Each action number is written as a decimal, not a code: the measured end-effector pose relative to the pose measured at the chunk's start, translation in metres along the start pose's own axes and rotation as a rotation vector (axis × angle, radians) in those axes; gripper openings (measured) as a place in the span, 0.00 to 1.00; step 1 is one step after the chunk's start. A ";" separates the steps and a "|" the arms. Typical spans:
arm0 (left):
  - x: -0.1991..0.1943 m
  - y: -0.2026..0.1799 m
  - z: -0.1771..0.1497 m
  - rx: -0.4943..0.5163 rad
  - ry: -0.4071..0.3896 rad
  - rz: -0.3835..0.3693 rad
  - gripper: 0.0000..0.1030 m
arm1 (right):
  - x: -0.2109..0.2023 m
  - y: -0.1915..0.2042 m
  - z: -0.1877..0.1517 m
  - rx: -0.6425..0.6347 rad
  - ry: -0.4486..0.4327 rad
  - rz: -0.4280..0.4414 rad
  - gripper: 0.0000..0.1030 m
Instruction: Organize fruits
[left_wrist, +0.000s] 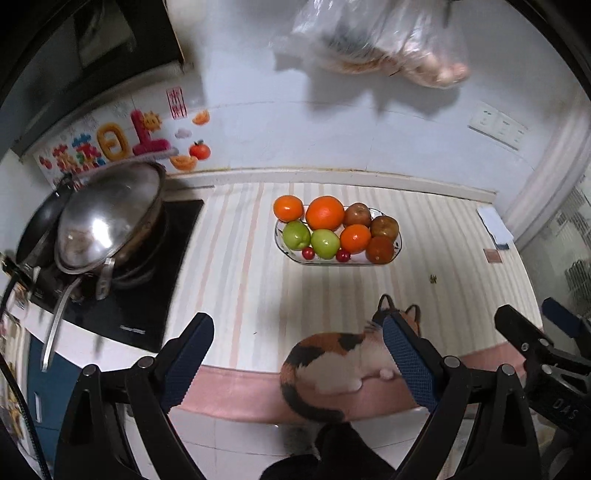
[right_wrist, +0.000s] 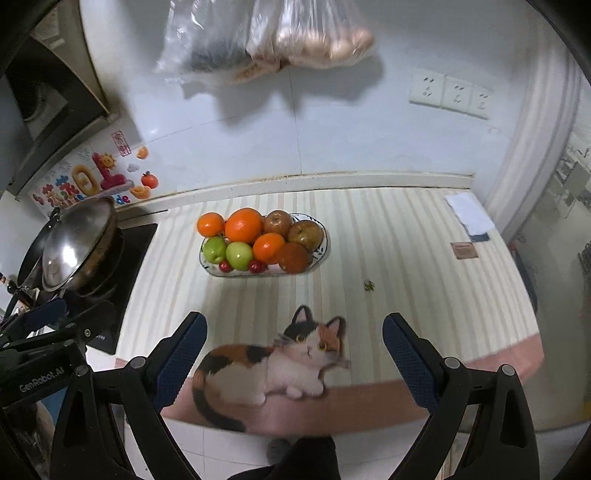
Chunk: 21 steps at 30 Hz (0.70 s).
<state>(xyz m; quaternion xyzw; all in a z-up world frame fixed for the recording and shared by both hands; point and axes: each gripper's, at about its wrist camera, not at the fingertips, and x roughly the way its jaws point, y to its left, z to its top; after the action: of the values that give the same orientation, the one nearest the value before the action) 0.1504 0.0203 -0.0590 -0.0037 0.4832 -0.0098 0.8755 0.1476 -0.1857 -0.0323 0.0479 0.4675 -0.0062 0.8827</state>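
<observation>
Both tongs apart, empty, above striped surface.
Left tongs (left_wrist: 297, 356) and right tongs (right_wrist: 295, 354) hang over the calico-cat print (right_wrist: 273, 363); beyond the cat, the oval glass dish (right_wrist: 320, 246) holds oranges, green apples, brownish apples, cherries.

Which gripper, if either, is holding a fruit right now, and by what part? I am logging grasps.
Neither. The left gripper and right gripper both stand open and empty above the counter edge, and all the fruit lies in the glass dish.
</observation>
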 end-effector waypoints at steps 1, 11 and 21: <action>-0.009 0.001 -0.005 0.005 -0.009 -0.001 0.91 | -0.014 0.002 -0.007 0.002 -0.010 -0.002 0.95; -0.081 0.010 -0.038 -0.005 -0.094 -0.015 0.91 | -0.111 0.020 -0.046 -0.008 -0.097 0.013 0.96; -0.114 0.011 -0.046 -0.031 -0.148 -0.018 0.91 | -0.151 0.026 -0.051 -0.031 -0.132 0.054 0.96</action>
<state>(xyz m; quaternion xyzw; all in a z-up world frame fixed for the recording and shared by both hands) 0.0505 0.0339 0.0127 -0.0225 0.4171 -0.0098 0.9085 0.0215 -0.1599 0.0660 0.0462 0.4067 0.0217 0.9121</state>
